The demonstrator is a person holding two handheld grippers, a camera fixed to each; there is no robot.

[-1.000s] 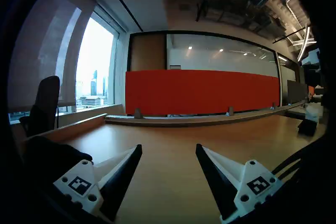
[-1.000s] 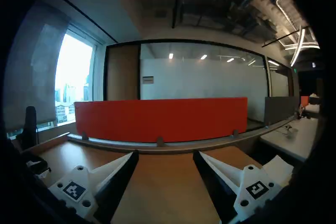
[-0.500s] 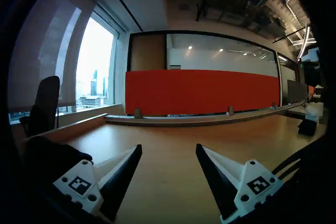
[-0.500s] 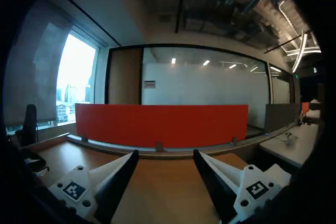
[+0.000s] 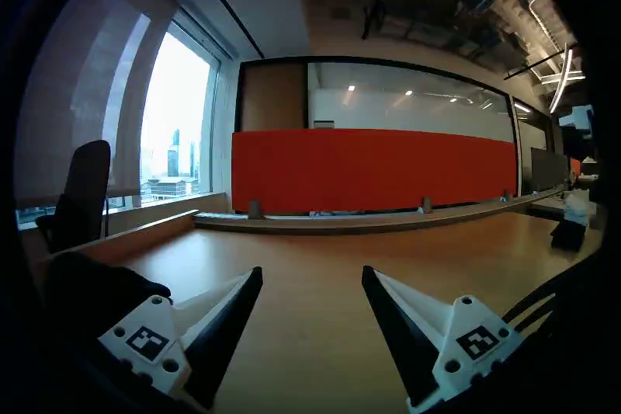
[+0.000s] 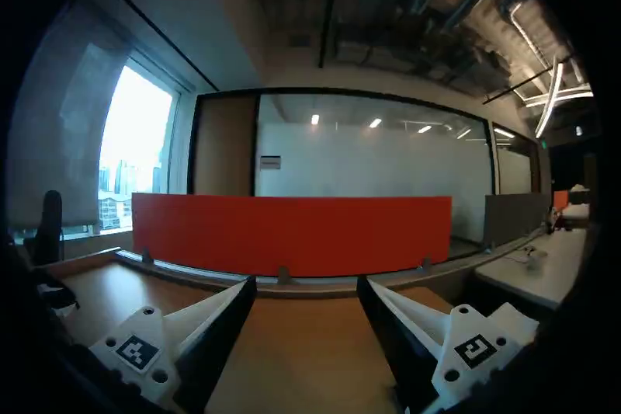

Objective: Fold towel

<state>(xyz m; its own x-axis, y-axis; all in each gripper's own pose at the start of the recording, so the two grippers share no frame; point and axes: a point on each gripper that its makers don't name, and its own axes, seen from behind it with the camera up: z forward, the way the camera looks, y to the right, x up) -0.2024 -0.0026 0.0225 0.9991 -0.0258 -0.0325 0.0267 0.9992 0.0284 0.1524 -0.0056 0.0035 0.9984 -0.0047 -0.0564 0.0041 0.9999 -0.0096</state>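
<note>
Holding both tools low and level over the wooden desk [image 5: 310, 352], aimed at the red partition [image 5: 372, 169] along its far edge. Could not tell where the towel lay relative to either one. Held the left gripper [image 5: 310, 269] with fingers spread wide, only bare desktop between them; held the right gripper [image 6: 307, 280] parted the same way, clamping nothing. Saw open wood ahead up to the partition, a window [image 5: 175, 134] and dark chair [image 5: 81, 196] off left, a small black object [image 5: 568, 235] near the right end, and a white desk [image 6: 536, 274] beyond the right edge.
</note>
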